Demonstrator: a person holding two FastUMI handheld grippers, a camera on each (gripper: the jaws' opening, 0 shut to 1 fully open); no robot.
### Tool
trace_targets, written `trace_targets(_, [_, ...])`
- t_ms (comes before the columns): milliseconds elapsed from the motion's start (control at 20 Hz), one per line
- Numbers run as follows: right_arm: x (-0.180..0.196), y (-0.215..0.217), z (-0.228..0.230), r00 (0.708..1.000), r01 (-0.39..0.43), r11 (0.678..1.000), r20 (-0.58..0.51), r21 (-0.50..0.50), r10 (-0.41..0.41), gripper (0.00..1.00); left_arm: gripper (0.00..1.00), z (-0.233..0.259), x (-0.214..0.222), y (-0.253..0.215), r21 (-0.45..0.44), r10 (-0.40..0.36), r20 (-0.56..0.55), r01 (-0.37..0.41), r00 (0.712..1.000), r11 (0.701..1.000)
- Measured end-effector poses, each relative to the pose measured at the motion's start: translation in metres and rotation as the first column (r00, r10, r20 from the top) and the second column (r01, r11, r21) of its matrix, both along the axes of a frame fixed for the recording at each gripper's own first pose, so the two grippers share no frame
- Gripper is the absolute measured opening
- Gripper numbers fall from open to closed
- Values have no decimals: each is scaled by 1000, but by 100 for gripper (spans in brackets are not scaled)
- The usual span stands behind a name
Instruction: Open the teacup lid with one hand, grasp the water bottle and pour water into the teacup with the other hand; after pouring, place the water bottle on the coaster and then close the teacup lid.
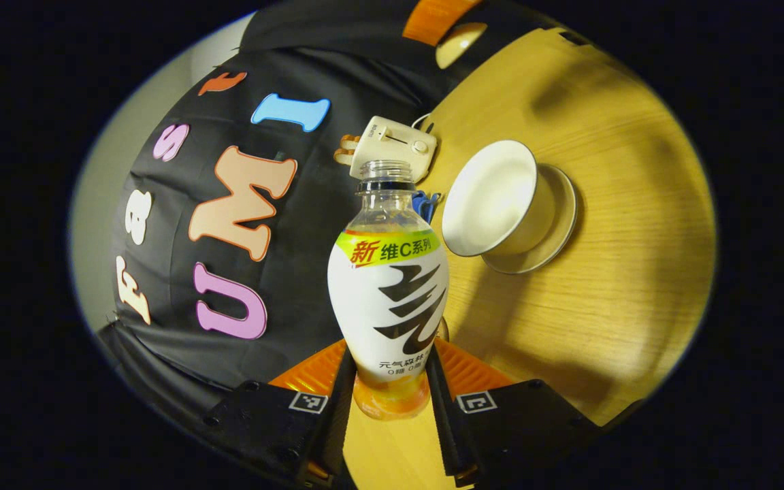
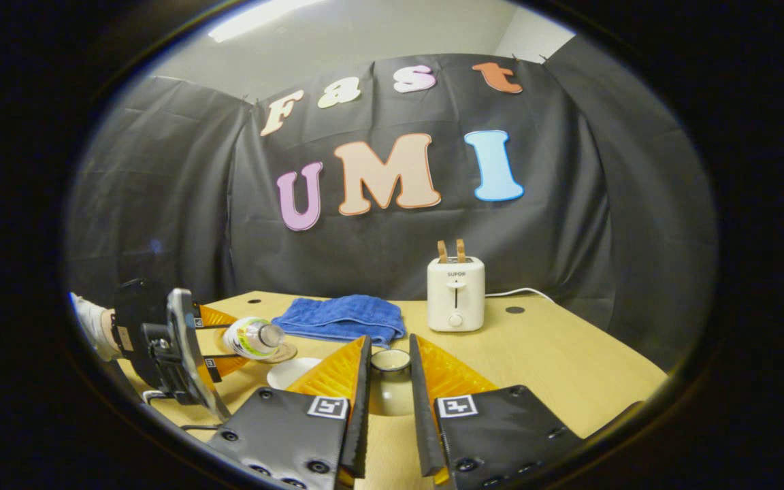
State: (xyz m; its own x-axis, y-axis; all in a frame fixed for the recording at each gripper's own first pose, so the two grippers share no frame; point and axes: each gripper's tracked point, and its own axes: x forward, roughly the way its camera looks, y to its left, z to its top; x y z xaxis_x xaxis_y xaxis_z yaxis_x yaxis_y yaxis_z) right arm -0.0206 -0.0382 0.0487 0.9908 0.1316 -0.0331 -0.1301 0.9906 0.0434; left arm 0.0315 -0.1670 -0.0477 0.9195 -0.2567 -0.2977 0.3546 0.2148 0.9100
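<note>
In the left gripper view, the left gripper (image 1: 392, 381) clamps the lower body of a clear plastic water bottle (image 1: 390, 299) wrapped in a white sleeve with black brush strokes and a yellow-green band at the shoulder; both fingers press on its sides. The bottle is uncapped, its open neck (image 1: 385, 171) bare above a dark ring, and orange-tinted liquid shows at its base between the fingers. The whole view is rolled, so the bottle is tipped over rather than upright. Just beside the bottle's shoulder lies a white ceramic teacup (image 1: 497, 197) with a thin dark rim, open and pale inside, standing on a matching white saucer (image 1: 555, 224) on the light wooden table (image 1: 603, 306). Beyond the bottle's mouth sits a cream two-slot toaster (image 1: 392, 146).

In the right gripper view, the right gripper (image 2: 390, 401) holds a small round white teacup lid (image 2: 390, 361) between its fingers, which are set narrow around it. Left of the lid, the other gripper (image 2: 222, 344), held by a hand in a white sleeve (image 2: 89, 323), holds the bottle (image 2: 252, 338) nearly horizontal above the table, its mouth pointing toward the lid, with the white teacup (image 2: 290, 372) just below. Behind the lid lies a folded blue towel (image 2: 341, 318), and the toaster (image 2: 456, 294) stands to the towel's right with toast in its slots.
</note>
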Motion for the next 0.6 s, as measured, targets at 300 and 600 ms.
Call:
trace_targets(300, [-3,-8,9,1000,13,1000,18,12,-13,33,54,1,7,5,193,-22,47,13,999,981])
trace_targets(600, [-4,-3,7,1000,-2,1000,12,2,2,33,54,3,15,9,347,-34,50,15,998,938])
